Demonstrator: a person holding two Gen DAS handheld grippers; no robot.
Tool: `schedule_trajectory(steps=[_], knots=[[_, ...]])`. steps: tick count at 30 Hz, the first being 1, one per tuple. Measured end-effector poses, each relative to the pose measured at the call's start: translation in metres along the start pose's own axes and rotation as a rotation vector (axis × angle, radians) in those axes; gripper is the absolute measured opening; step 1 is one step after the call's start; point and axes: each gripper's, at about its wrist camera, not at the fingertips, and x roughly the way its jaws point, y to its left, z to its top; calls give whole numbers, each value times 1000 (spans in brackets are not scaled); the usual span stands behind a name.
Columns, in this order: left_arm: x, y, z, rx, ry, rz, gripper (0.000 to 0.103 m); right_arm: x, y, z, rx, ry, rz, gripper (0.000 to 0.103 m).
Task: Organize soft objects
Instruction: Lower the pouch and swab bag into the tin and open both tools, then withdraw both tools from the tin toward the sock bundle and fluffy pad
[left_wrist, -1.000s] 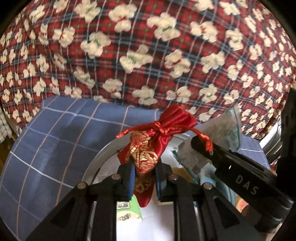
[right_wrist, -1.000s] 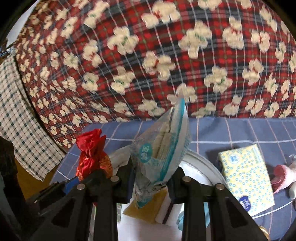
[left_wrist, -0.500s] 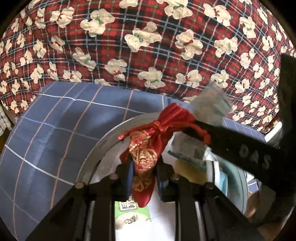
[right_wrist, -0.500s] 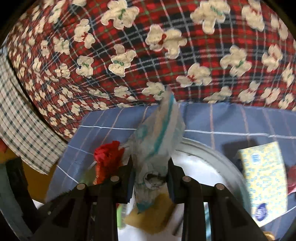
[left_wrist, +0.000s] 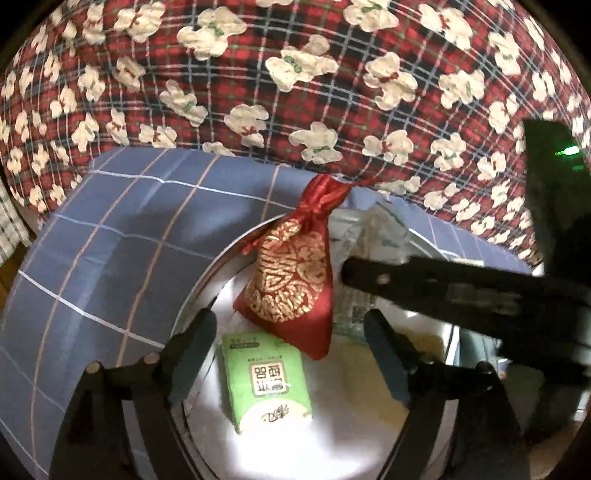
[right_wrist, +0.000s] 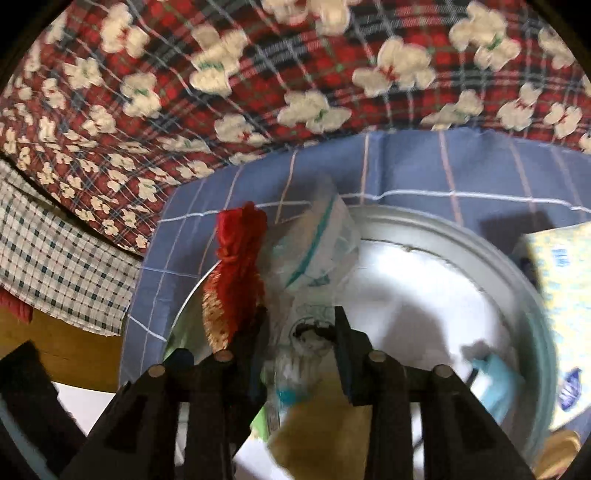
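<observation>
Red satin drawstring pouch (left_wrist: 291, 280) stands free in the round metal basin (left_wrist: 207, 288); our left gripper (left_wrist: 291, 354) has just sprung wide. Our right gripper (right_wrist: 295, 354), opening, seemingly no longer pinches the clear plastic packet (right_wrist: 314, 258).

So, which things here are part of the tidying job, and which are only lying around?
Part of the job:
- red pouch, released into the round tin; left gripper has just opened
- clear plastic packet between the right gripper jaws, just opening
- green tissue pack in the tin

Lying about:
- yellow tissue pack
- bear-print quilt
- blue checked cloth
</observation>
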Motion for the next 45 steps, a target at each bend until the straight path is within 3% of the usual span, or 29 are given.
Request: schedule_trajectory(steps=[2,3,7,11,17,21,23,28,29,34,40,45], knots=[[-5,-6,-2,35,-16,39,88,-14,1,-4,-11,-27,-3,69],[-9,-9,-3,52,-29,55,89,-24,1,-8,-16,-47,0,72],[-28,-11,-9,78,-154,121,97,-53,2,-23,-44,-125,31,72],[-40,-6,-11,51,-254,137,99,-72,1,-41,-78,-191,-4,72],[-49,-5,-22,17,-369,156,99,-105,-14,-73,-95,-440,-30,73],[-60,3,-37,-56,-448,139,99,-124,-23,-98,-103,-654,0,73],[-63,7,-47,-91,-472,130,99,-132,-21,-114,-148,-786,-34,74],[-71,4,-69,-107,-553,155,99,-136,-5,-144,-289,-979,-156,80],[-73,3,-71,-102,-570,163,103,-137,-1,-148,-314,-998,-174,80],[-77,-4,-78,-78,-669,254,103,-137,7,-167,-402,-1045,-222,81],[-78,-3,-85,-103,-672,233,103,-138,-7,-174,-406,-1021,-235,81],[-75,-11,-97,-86,-669,277,103,-144,-24,-177,-357,-1013,-195,81]])
